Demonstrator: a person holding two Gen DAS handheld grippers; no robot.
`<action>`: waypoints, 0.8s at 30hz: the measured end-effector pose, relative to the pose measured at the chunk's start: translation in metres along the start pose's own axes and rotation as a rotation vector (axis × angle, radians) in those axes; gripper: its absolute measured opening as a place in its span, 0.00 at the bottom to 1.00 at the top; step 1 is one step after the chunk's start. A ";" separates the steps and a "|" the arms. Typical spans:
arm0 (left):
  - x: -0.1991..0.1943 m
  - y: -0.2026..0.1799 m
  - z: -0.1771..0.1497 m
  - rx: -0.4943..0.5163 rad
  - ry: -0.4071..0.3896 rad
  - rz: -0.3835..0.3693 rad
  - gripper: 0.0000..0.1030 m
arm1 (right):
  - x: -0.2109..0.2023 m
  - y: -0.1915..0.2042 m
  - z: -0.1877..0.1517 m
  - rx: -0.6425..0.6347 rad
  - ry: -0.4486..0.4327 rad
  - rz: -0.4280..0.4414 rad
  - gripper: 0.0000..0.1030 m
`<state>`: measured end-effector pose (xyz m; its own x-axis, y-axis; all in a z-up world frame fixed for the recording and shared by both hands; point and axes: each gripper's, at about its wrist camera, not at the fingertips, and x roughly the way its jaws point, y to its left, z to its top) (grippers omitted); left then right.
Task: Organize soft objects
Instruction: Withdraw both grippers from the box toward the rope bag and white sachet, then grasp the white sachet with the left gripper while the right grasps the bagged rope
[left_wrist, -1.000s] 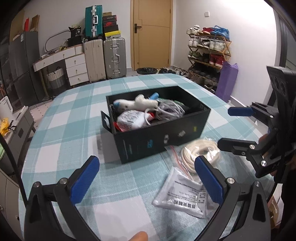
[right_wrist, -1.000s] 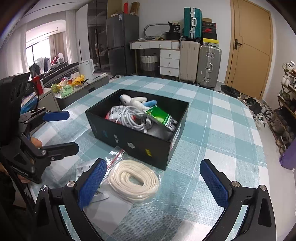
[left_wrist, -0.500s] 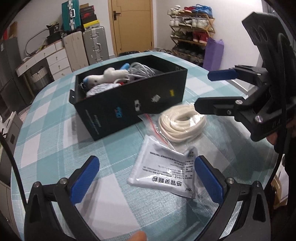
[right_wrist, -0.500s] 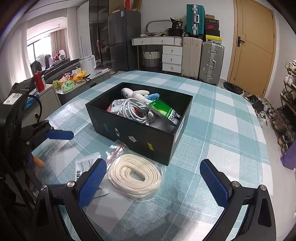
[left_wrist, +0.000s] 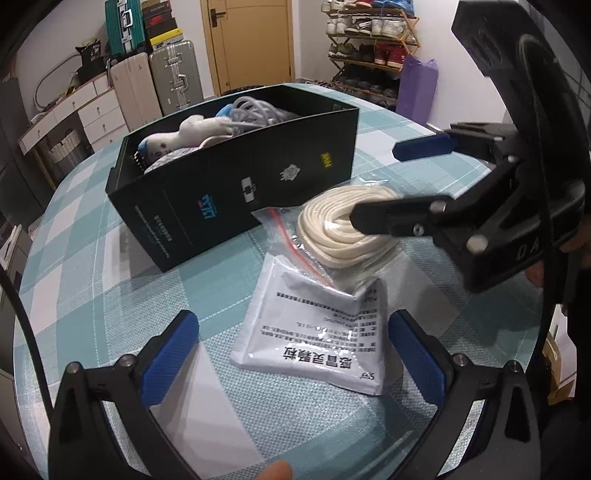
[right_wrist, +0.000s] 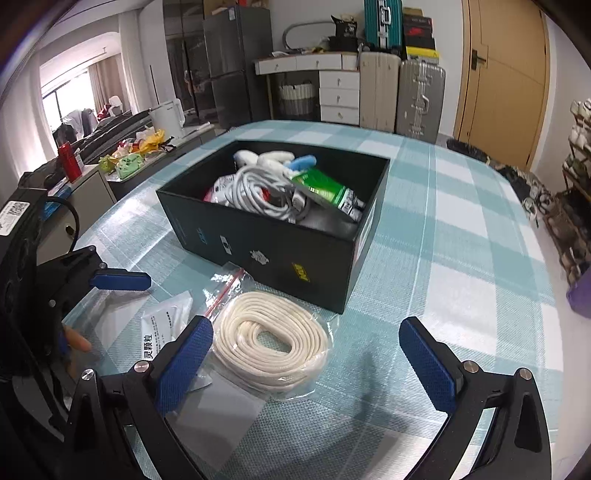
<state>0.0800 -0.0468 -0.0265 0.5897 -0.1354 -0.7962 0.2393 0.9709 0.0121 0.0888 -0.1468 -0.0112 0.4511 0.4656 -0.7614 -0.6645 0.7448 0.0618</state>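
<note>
one black box (left_wrist: 236, 184), one rope coil (left_wrist: 340, 229), one white sachet (left_wrist: 317, 332), two claws (left_wrist: 291, 362) (right_wrist: 306, 365)

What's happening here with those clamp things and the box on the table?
A person holds a two-finger gripper in each hand and is tidying soft items into the black box, which already holds a plush toy and a cable bundle. Two things lie on the table in front of it: a bagged coil of white rope and a white sachet. The left gripper is open around the sachet, the right gripper open around the rope. Neither grips anything.
</note>
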 end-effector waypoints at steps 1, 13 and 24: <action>0.000 0.000 0.000 -0.006 0.003 -0.004 1.00 | 0.005 0.000 -0.001 0.002 0.017 -0.014 0.99; 0.001 0.015 -0.005 -0.041 0.030 0.016 1.00 | 0.015 -0.020 -0.008 0.046 0.082 -0.071 0.99; 0.004 0.020 -0.003 -0.059 0.038 0.006 1.00 | 0.012 -0.009 -0.003 0.045 0.066 -0.002 0.99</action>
<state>0.0846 -0.0277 -0.0314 0.5606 -0.1232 -0.8189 0.1896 0.9817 -0.0180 0.0981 -0.1496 -0.0231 0.4111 0.4327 -0.8024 -0.6354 0.7671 0.0881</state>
